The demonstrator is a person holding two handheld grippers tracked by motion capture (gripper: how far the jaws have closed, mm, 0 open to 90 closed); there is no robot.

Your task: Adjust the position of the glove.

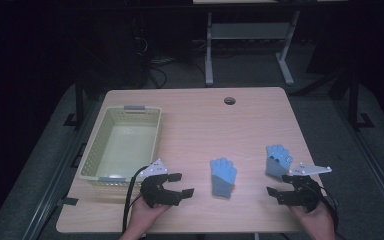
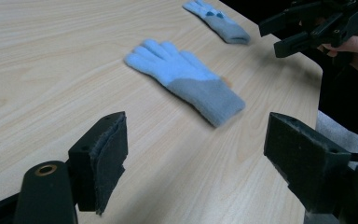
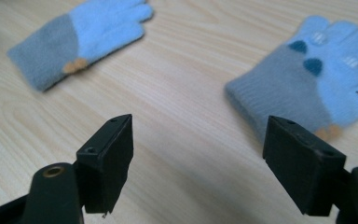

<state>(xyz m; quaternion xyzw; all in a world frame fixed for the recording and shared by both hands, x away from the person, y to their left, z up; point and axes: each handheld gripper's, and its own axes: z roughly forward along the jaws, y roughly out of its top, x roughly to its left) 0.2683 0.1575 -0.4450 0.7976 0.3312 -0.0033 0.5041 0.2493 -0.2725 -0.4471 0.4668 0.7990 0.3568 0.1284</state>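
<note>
Two light blue knit gloves with grey cuffs lie flat on the wooden table (image 1: 195,125). One glove (image 1: 223,177) (image 2: 186,79) (image 3: 77,39) is near the front middle. The other glove (image 1: 278,161) (image 2: 216,21) (image 3: 321,84), with a cartoon face, lies to the right. My left gripper (image 1: 182,184) (image 2: 196,158) is open, low over the table left of the middle glove, jaws wide with nothing between them. My right gripper (image 1: 279,190) (image 3: 198,163) is open too, just in front of the right glove, also seen as the right gripper (image 2: 279,32) from across the table.
A pale yellow-green plastic basket (image 1: 95,135) stands empty at the table's left side. A round cable hole (image 1: 229,100) sits near the far edge. A table frame (image 1: 247,45) stands on the dark floor beyond. The person's hands hold both grippers at the front edge.
</note>
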